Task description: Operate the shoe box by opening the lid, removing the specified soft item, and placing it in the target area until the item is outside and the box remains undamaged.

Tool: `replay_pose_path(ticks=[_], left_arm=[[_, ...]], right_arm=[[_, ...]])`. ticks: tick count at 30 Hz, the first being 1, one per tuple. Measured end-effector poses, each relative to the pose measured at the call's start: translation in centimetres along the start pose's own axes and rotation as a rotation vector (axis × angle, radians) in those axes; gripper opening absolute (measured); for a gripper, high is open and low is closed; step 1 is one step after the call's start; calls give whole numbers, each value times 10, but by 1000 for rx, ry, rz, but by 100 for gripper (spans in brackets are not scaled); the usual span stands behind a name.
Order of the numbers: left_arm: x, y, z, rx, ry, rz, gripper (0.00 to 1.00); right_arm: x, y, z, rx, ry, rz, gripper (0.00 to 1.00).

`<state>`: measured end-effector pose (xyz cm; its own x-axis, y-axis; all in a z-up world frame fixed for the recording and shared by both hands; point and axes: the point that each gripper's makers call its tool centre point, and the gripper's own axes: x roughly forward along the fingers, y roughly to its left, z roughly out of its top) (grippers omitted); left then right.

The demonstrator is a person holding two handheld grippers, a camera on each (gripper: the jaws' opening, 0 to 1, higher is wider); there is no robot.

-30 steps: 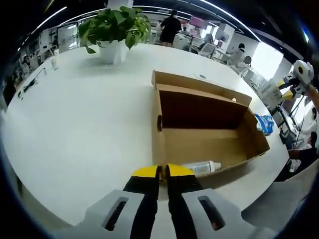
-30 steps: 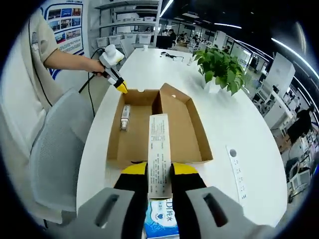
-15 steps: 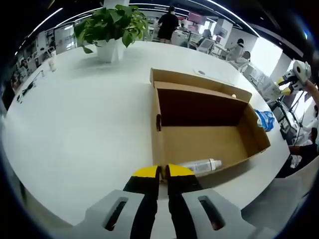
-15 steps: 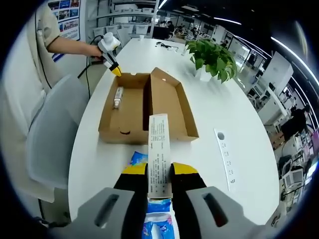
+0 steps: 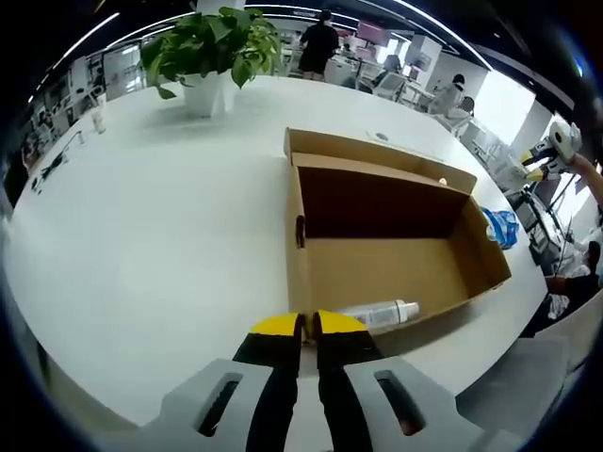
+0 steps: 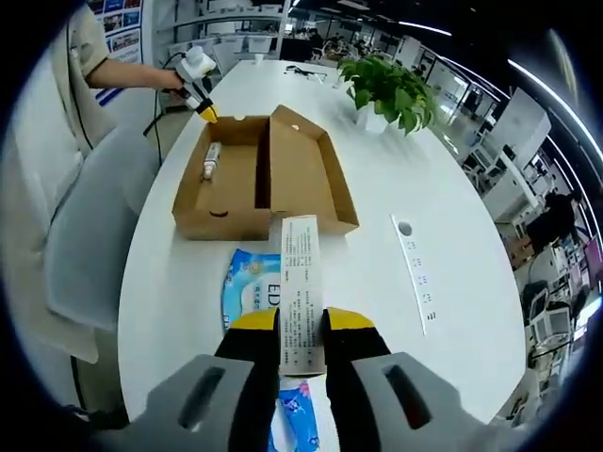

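Note:
The brown shoe box (image 5: 386,235) stands open on the white table (image 5: 151,235), its lid folded back, with a white bottle (image 5: 377,314) lying inside by the near wall. My left gripper (image 5: 305,325) is shut and empty just before that wall. My right gripper (image 6: 301,325) is shut on a white printed strip (image 6: 301,273) that sticks forward. Under and left of the strip a blue soft wipes pack (image 6: 250,292) shows outside the box (image 6: 254,174); whether strip and pack are joined I cannot tell. The pack (image 5: 499,229) sits past the box's right end.
A potted plant (image 5: 212,56) stands at the table's far side. A white power strip (image 6: 415,273) lies right of the box. A grey chair (image 6: 85,235) and a person's arm (image 6: 122,71) are at the table's left edge, holding the left gripper (image 6: 200,105).
The right gripper has drawn back from the box with the strip still in its jaws; more of the blue pack now shows before the box. The left gripper has stayed put.

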<state>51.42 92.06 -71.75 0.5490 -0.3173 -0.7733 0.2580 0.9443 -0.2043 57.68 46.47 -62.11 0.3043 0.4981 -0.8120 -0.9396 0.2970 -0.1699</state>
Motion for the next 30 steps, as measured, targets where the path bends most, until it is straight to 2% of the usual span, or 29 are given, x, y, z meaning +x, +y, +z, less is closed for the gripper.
replay_pose_path(ticks=[12,30], left_arm=[[0,0,0,10,8,0,2],[1,0,1,32,15,3,2]], right_arm=[[5,-17,-46,34,64,-10,14],[28,-20,-101,82,162,12,15]])
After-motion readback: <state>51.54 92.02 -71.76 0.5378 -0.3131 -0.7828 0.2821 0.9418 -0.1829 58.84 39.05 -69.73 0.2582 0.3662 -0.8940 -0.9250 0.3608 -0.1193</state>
